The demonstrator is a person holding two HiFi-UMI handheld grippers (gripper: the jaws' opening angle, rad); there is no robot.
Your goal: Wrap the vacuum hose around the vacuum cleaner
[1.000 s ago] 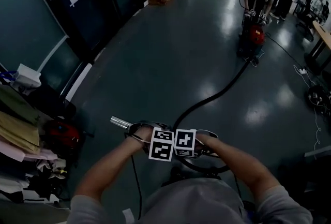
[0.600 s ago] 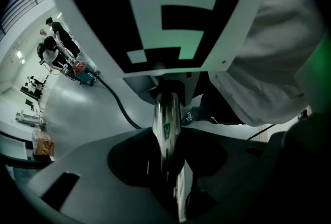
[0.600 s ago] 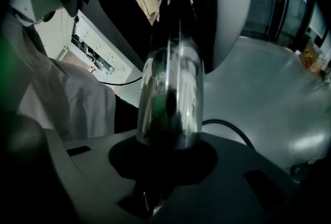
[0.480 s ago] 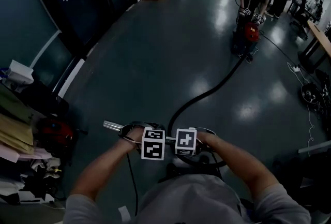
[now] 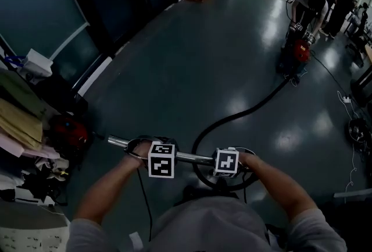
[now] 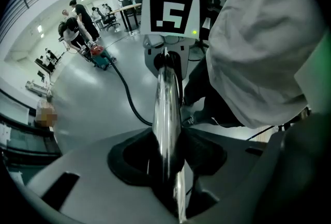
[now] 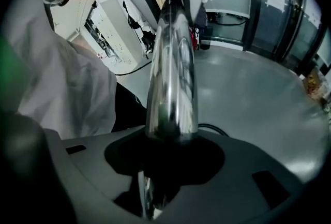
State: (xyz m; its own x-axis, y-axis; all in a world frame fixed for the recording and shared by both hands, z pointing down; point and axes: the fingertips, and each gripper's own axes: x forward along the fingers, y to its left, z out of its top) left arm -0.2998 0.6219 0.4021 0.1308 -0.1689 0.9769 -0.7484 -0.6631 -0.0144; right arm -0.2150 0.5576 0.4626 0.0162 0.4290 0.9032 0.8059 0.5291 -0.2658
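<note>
Wand (image 5: pixel 192 158) clamped by left tool (image 6: pixel 166 165) and right tool (image 7: pixel 164 163).

Hose (image 5: pixel 251 107) on floor (image 5: pixel 186 53) between tube (image 5: pixel 192 158) and vacuum (image 5: pixel 300 52)

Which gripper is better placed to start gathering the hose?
Right, probably: the right gripper holds the metal tube nearer the end where the black hose loops; the left gripper is nearer its free end.

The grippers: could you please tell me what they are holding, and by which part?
Both are shut on the metal wand tube: the left gripper near its free end, the right gripper where the hose joins.
</note>
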